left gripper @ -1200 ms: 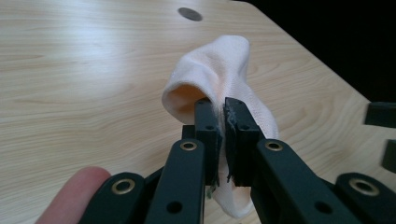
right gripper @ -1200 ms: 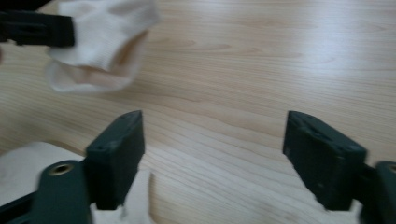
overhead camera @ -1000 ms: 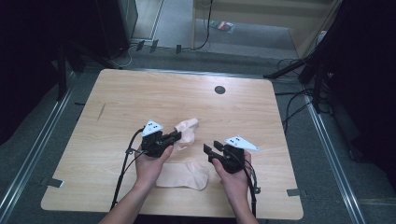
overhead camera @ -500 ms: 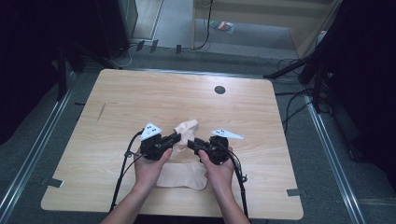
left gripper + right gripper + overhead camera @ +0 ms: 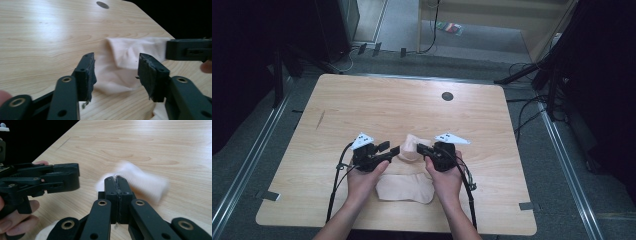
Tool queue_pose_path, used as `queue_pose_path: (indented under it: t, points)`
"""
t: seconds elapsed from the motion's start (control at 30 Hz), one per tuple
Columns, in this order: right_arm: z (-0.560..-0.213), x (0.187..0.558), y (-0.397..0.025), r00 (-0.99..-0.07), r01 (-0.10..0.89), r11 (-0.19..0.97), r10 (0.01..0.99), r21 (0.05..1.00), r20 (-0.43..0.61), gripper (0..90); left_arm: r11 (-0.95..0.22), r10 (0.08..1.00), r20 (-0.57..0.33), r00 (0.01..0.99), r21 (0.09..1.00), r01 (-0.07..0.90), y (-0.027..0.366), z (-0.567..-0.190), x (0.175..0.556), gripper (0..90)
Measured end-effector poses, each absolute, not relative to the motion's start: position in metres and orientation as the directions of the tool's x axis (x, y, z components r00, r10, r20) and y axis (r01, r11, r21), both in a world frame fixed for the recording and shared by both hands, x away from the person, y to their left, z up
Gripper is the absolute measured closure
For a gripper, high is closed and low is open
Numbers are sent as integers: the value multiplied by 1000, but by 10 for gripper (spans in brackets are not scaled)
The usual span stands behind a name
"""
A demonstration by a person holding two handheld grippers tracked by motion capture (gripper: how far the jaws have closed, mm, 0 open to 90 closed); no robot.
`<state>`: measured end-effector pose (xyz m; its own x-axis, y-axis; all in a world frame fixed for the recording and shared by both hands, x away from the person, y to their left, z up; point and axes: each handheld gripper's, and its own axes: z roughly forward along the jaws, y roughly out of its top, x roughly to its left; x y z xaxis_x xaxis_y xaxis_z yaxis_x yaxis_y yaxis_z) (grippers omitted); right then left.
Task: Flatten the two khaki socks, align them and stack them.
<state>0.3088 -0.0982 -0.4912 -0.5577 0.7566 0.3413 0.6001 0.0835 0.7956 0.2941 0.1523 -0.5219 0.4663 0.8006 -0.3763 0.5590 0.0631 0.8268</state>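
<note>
The right hand-held gripper [image 5: 117,180] is pinching the folded-over end of the beige sock [image 5: 412,150] with jaws shut, while the left hand-held gripper [image 5: 116,75] – jaws wide, just beside it – is facing the fold across the bench [image 5: 362,107].

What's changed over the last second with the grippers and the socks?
The right gripper swung left to the upper sock and shut on its edge; before, it sat apart to the right. The left gripper stayed open beside that sock. The lower sock and table stayed put.

A wooden table [image 5: 362,105] with a dark grommet hole [image 5: 447,96] stands on grey floor [image 5: 402,30].
</note>
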Motion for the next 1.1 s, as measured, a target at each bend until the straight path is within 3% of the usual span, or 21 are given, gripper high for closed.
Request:
queue_pose_path:
  t: [0.33,0.5,0.67,0.7,0.73,0.87,1.1]
  points:
    - [-471,309,-96,-617,549,133,731,825,292,900,-63,795,-351,495,764,642,143,-532,312,314]
    - [-462,306,-92,-648,525,140,706,839,288,900,-190,817,-267,512,714,674,128,-538,323,213]
    - [-450,298,-90,-704,491,151,649,858,289,900,-222,839,-212,501,707,672,121,-543,331,235]
    - [-448,296,-90,-715,483,152,636,862,289,900,-226,841,-198,503,716,661,121,-543,331,264]
    - [-445,294,-90,-725,475,155,627,866,285,900,-243,845,-172,506,720,651,121,-543,331,360]
    - [-435,288,-93,-762,437,178,594,881,258,900,-189,867,-175,467,752,632,133,-537,332,900]
    - [-455,297,-104,-771,428,288,611,857,179,900,-107,934,-110,340,822,559,166,-525,328,900]
